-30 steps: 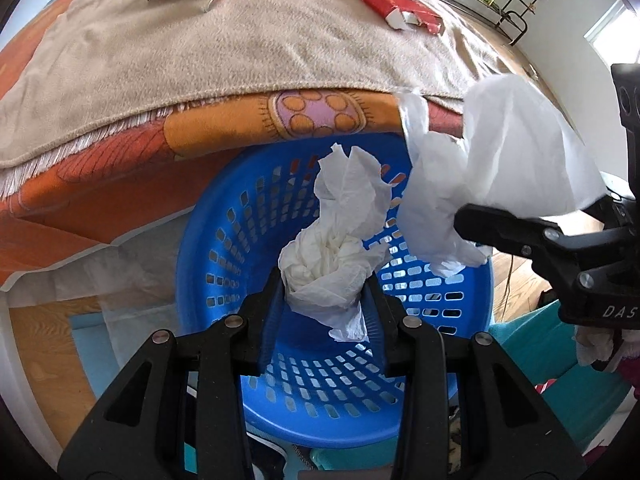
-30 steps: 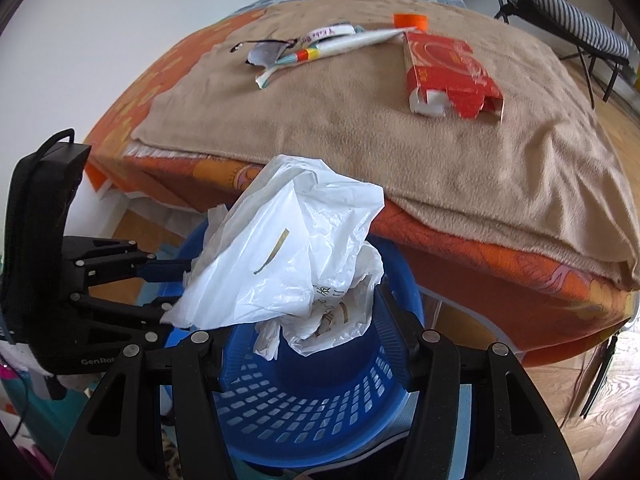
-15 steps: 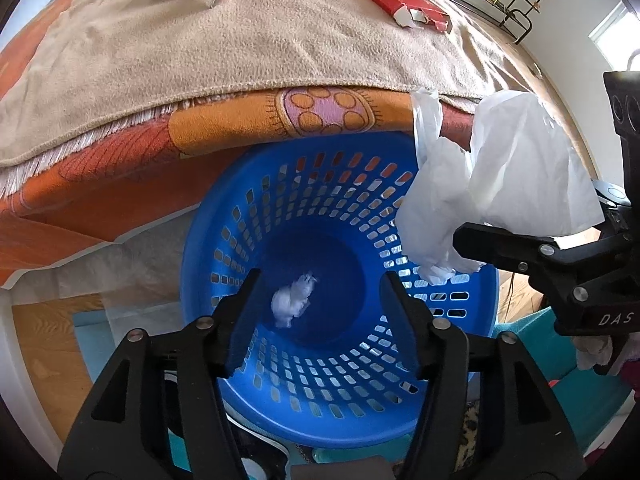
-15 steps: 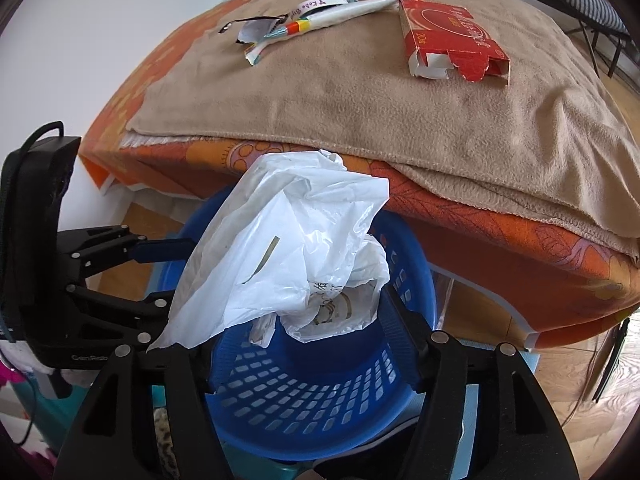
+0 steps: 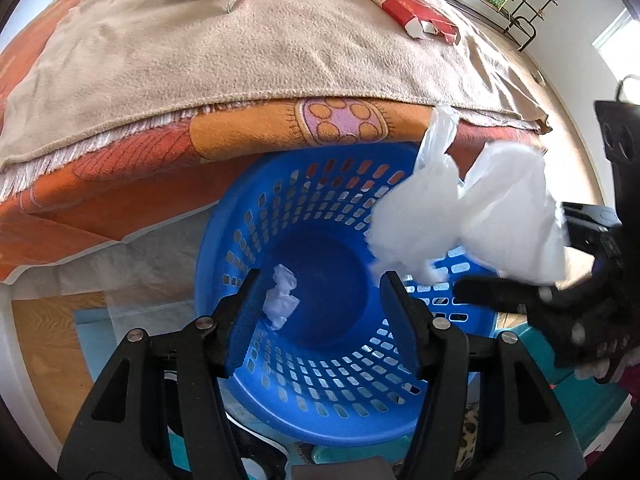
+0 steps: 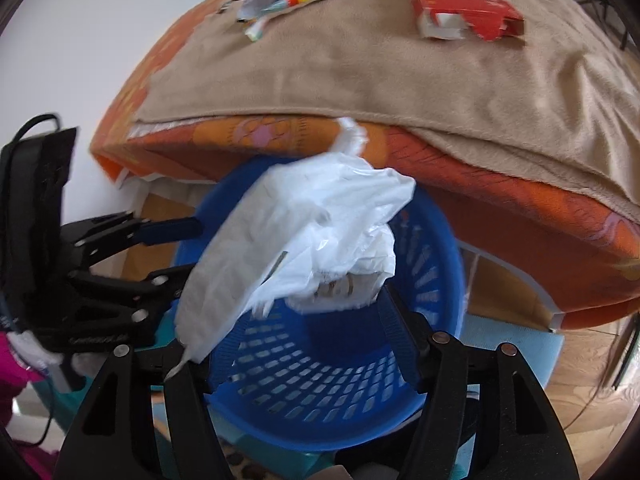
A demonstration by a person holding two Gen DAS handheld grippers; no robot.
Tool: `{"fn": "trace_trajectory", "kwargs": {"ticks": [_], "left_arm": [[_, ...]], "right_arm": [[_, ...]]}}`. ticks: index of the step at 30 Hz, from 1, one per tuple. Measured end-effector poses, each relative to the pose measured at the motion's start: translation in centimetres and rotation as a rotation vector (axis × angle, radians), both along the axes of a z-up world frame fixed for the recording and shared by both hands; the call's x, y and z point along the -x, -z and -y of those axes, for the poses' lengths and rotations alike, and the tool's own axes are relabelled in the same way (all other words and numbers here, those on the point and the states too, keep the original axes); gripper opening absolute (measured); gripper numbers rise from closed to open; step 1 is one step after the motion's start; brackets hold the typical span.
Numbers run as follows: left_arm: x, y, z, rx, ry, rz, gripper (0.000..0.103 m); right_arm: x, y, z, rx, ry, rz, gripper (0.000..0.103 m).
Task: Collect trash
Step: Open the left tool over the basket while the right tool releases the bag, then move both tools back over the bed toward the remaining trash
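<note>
Blue laundry basket [image 5: 320, 376] below bed edge holds crumpled tissue [image 5: 283, 297] on its floor. Left gripper [image 5: 320, 312] above basket, jaws spread wide, empty. Right gripper [image 6: 296, 320] above basket, jaws apart; white plastic bag [image 6: 304, 240] between them, grip unclear. Red carton [image 5: 404, 12] on beige blanket [image 5: 240, 48] beyond basket.

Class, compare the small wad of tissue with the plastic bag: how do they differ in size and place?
The tissue wad is small; the plastic bag is far bigger. The wad lies at the bottom of the blue basket; the bag hangs above it, between the right gripper's fingers. Both are white and crumpled.
</note>
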State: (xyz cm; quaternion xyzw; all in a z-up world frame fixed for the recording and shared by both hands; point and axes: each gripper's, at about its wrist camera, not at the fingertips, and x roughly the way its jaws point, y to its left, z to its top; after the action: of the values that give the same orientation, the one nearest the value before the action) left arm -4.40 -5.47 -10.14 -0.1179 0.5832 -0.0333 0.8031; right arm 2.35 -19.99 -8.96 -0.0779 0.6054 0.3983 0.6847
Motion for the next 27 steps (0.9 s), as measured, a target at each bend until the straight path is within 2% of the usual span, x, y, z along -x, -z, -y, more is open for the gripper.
{"fn": "trace_trajectory", "kwargs": {"ticks": [3,7,12,19,27], "left_arm": [[0.1,-0.1,-0.5,0.005,-0.015,0.002,0.061],[0.1,-0.3,-1.2,0.012,-0.037,0.008,0.061],[0.2,-0.9,-1.8,0.020,-0.056,0.023,0.061],[0.1,-1.3,-2.2,0.027,-0.067,0.034,0.061],[-0.3,-2.4,-2.5,0.008,-0.073,0.064,0.061]], "right_arm": [[1.4,-0.6,-0.6,0.020,-0.048,0.050,0.065],[2.2,-0.8,-0.7,0.009,-0.059,0.053,0.065],[1.8,-1.9,0.6,-0.034,-0.012,0.064,0.065],[1.1,-4.3,3.1,-0.184,0.070,0.029,0.065],[1.0,-5.7,4.0,-0.205,0.105,0.058,0.065]]}}
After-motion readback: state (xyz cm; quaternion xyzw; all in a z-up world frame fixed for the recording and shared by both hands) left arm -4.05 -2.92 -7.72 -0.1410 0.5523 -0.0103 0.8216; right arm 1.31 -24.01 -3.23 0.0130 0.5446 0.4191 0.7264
